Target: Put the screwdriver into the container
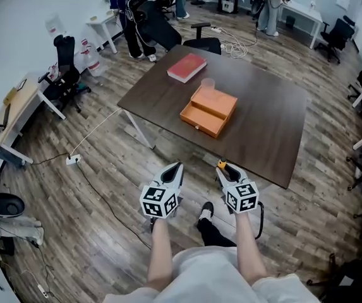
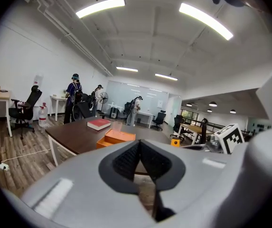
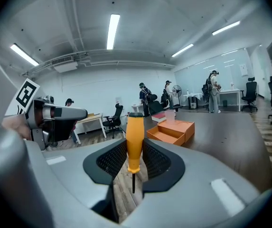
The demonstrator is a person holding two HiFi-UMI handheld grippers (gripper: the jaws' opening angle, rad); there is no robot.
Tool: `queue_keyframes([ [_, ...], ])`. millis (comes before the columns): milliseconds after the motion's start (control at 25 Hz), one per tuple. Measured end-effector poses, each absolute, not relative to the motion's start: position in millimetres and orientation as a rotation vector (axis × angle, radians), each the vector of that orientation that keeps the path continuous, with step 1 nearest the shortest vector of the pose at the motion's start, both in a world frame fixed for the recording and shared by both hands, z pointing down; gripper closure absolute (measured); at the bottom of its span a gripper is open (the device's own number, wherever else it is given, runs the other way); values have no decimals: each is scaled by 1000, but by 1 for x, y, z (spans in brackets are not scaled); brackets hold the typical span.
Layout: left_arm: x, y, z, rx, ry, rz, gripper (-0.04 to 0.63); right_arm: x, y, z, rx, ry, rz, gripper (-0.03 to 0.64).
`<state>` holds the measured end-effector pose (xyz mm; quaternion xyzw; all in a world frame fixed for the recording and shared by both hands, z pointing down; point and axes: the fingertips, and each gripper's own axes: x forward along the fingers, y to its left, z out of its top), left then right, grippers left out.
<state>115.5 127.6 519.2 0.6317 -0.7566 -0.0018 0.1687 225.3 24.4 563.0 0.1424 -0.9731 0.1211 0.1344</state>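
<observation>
Left tongs (image 1: pixel 177 167): clenched on nothing. In the left gripper view (image 2: pixel 139 150) the dark ribbed pads meet at their tips. They hang above the wooden floor (image 1: pixel 98 169), short of the bench's near edge and just beside the right tongs.

Red book (image 1: pixel 186 67): lies flat at the far left corner of the bench, well apart from both tongs.

Clear cup (image 1: pixel 208 83): stands just behind the container. Whether the two touch cannot be told.

Container (image 1: pixel 209 110): an orange box near the middle of the bench, with its lower tray pulled out toward the person. It sits ahead of both tongs and well apart from them.

Screwdriver (image 3: pixel 135 141): its orange handle is clamped between the pads of the right tongs. It stands upright, black cap on top, with the thin dark shaft pointing down below the pads. In the head view (image 1: pixel 221 164) only the orange tip shows, at the front of the tongs, near the bench's near edge.

Right tongs (image 1: pixel 225 169): grasping the screwdriver handle, one pad on each side of it.

Bench (image 1: pixel 266 128): a dark brown top carrying the book, cup and container.
</observation>
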Motion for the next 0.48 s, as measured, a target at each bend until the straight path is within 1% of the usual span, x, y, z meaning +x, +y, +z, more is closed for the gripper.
queue_keyframes([
  [480,49,32,518,1843,-2115,90,540,151,-64,563,432,-2813,376,512],
])
